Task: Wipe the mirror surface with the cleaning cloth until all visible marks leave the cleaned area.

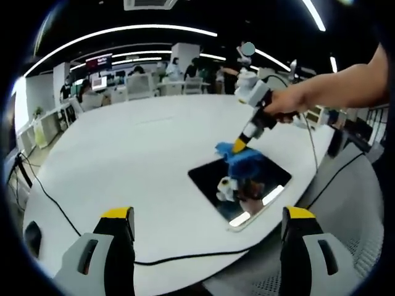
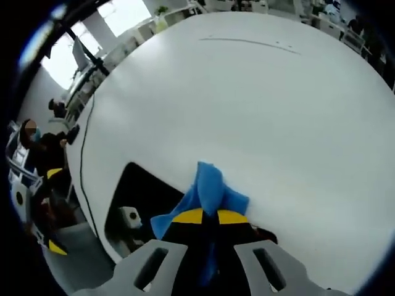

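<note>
Left gripper [image 1: 208,231] nearest in the left gripper view: two grey jaws with yellow tips, spread wide, nothing between them, hovering over the near table edge. A thin black cable [image 1: 185,256] runs across the table right behind the jaws.

Right gripper [image 2: 207,217] in its own view: yellow tips pinched together on the blue cleaning cloth [image 2: 210,185]; lower part of the cloth is hidden between the jaws. In the left gripper view the same gripper [image 1: 239,145] comes in from the right, held by a hand [image 1: 285,103], pressing the crumpled cloth [image 1: 237,158] onto the mirror's far corner.

Mirror [image 1: 213,176] is a dark, glossy, rounded rectangle lying flat near the table's right edge; it reflects ceiling lights and the gripper, so marks on it are hard to make out. In the right gripper view the mirror [image 2: 139,185] is partly cut off by jaws and cloth.

Table [image 1: 123,154] is white, smooth, round-edged, with wide bare room to the left and beyond the mirror. Background office is blurred.
</note>
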`<state>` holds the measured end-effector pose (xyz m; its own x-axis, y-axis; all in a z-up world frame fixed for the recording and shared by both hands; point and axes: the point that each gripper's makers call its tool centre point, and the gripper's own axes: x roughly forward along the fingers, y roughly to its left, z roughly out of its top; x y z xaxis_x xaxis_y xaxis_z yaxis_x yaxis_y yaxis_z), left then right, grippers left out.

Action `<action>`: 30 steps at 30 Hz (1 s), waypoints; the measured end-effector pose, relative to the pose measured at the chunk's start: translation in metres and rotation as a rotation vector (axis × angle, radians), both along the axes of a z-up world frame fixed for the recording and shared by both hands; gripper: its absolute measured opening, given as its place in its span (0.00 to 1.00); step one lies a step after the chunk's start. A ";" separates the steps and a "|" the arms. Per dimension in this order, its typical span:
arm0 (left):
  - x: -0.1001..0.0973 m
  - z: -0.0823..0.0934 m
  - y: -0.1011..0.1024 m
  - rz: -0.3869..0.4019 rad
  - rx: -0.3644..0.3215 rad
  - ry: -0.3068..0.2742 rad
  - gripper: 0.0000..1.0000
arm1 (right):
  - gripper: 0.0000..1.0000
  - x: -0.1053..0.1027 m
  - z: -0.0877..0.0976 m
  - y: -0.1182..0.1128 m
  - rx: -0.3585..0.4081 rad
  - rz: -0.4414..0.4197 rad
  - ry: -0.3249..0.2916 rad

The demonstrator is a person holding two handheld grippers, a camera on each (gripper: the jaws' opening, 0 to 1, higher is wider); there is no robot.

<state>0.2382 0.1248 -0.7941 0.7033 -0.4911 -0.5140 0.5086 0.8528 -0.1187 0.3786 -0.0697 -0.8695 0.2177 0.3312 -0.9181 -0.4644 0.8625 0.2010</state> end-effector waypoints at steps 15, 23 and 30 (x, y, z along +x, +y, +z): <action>0.001 0.002 -0.002 0.027 -0.017 -0.019 1.00 | 0.01 -0.005 0.002 -0.001 0.011 -0.002 -0.087; 0.001 -0.001 -0.004 0.022 -0.018 -0.006 1.00 | 0.01 -0.009 0.002 -0.005 0.070 -0.109 -0.137; 0.001 -0.002 -0.005 0.011 -0.038 0.003 1.00 | 0.00 -0.024 0.001 -0.008 0.061 -0.151 -0.161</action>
<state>0.2393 0.1199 -0.7961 0.7076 -0.5024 -0.4969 0.4985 0.8533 -0.1529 0.3550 -0.0773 -0.8688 0.4113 0.3378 -0.8466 -0.3611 0.9132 0.1889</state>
